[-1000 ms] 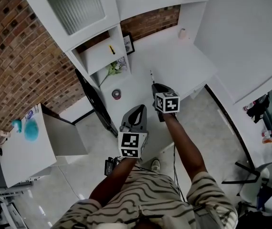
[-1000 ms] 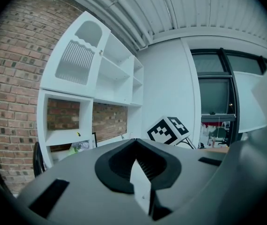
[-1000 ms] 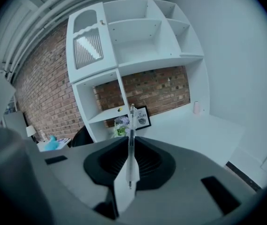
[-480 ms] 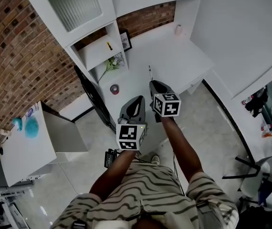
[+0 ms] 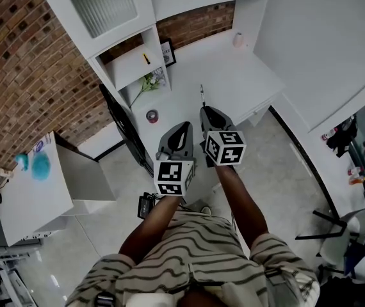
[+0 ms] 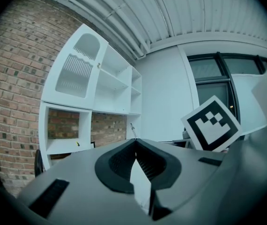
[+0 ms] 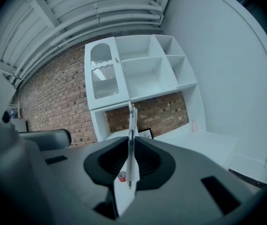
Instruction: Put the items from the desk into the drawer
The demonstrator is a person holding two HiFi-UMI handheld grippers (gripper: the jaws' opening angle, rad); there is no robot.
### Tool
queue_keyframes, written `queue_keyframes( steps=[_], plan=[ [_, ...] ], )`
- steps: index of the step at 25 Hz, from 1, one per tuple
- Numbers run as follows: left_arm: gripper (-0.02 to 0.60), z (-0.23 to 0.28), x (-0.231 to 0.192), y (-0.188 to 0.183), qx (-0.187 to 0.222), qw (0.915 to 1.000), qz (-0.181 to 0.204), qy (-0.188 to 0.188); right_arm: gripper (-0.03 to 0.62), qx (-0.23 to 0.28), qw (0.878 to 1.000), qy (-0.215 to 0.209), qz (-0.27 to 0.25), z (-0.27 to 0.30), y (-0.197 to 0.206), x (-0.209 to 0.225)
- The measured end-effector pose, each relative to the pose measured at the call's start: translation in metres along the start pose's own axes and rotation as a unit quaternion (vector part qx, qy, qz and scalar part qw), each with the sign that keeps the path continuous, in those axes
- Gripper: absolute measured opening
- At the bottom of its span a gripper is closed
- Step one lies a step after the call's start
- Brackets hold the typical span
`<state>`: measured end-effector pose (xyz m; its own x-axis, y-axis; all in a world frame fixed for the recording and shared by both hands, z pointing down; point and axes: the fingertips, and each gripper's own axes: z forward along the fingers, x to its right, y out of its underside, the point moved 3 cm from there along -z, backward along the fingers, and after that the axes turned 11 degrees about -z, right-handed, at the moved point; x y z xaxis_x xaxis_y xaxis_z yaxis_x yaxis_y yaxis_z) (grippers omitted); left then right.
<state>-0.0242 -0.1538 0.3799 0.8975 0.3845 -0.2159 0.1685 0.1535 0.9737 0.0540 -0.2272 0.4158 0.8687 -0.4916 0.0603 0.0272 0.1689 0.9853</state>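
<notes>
Desk [image 5: 234, 75] holds plant [image 5: 146, 86], picture frame [image 5: 168, 52].

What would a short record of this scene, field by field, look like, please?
left gripper: jaws together, nothing between them
right gripper: shut on a clear pen that sticks out past the jaws
desk: white, below both grippers
on the desk: small red round item, green sprig, picture frame, small pale cup-like item
shelf cubby: small yellow item
</notes>
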Motion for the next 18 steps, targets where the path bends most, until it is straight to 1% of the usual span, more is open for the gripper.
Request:
queue_keyframes(
  steps=[8,15,18],
  plan=[
    [0.005,-0.003,0.001,-0.007,0.012,0.9999,-0.003,-0.003,0.049,0.026,1.000,0.003,-0.012,-0.021,-0.015,-0.012],
    [0.005,-0.005,-0.003,-0.015,0.023,0.9997,-0.002,-0.006,0.049,0.052,0.995,0.025,-0.078,-0.037,-0.037,-0.024],
    [0.005,-0.005,-0.004,-0.019,0.028,0.9996,-0.003,-0.005,0.050,0.058,0.996,0.019,-0.070,-0.045,-0.041,-0.031]
  ],
)
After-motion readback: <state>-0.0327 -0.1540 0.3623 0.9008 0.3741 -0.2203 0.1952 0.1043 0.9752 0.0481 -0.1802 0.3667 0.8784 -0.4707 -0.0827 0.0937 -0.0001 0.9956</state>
